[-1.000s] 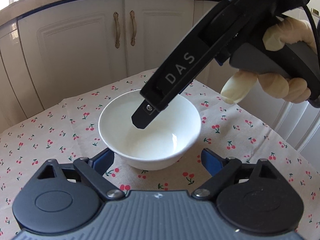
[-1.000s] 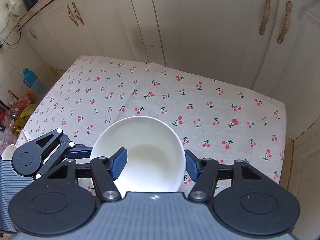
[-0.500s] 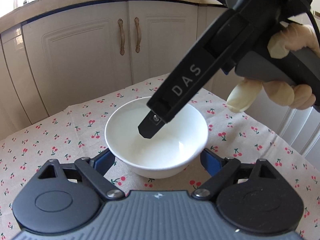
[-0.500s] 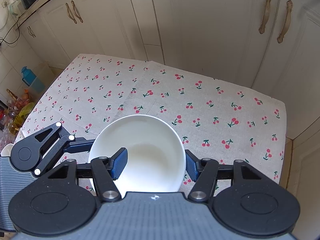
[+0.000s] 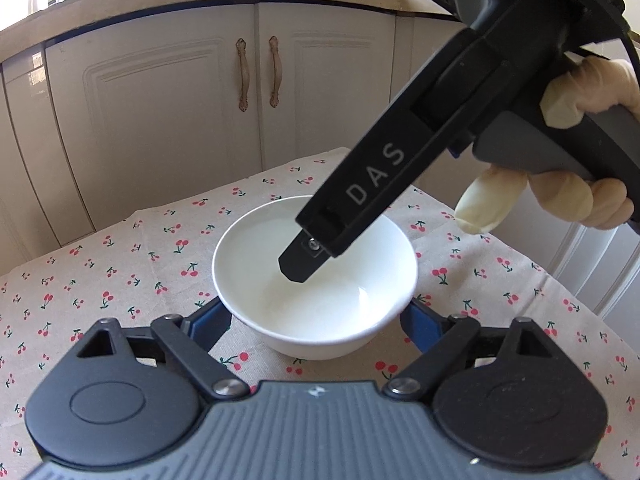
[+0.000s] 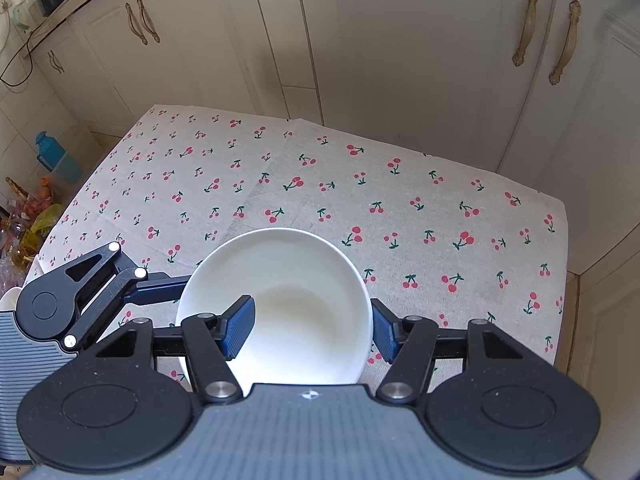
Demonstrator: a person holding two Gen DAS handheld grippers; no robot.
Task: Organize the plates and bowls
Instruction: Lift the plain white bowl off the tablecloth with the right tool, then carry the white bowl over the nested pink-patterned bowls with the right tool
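Two grippers on one dish right now. The small round white ceramic bowl (image 5: 316,300) sits upright on the cherry-print tablecloth (image 5: 120,272), near the table's middle, in front of the cream cabinet doors (image 5: 160,100).

So what changed over the last second? Honestly not much with the bowl itself. Against the cherries around it in the right wrist view, it's in the same spot, so I'd say it hasn't been lifted or slid. What did move is the left gripper (image 5: 316,320). Its camera has swung a bit, so the cabinet handles have drifted in its frame, and its blue pads look like they've crept slightly closer to the bowl's sides. It's spread wide with one finger on either side of the bowl, low down near the base. Whether the pads actually touch the ceramic, I can't tell, since the bowl hides them.

The right gripper (image 6: 310,330), held in a gloved hand (image 5: 560,200), hasn't shifted that I can see. It's also spread, straddling the bowl's rim with one finger dipped inside and the other outside the wall, with plenty of gap, so no pinch yet.

My read is that this is the setup for a grab, not the grab itself. The bowl is bracketed but not secured. One of these grippers needs to close before it goes anywhere, and glazed ceramic will likely be slippery.
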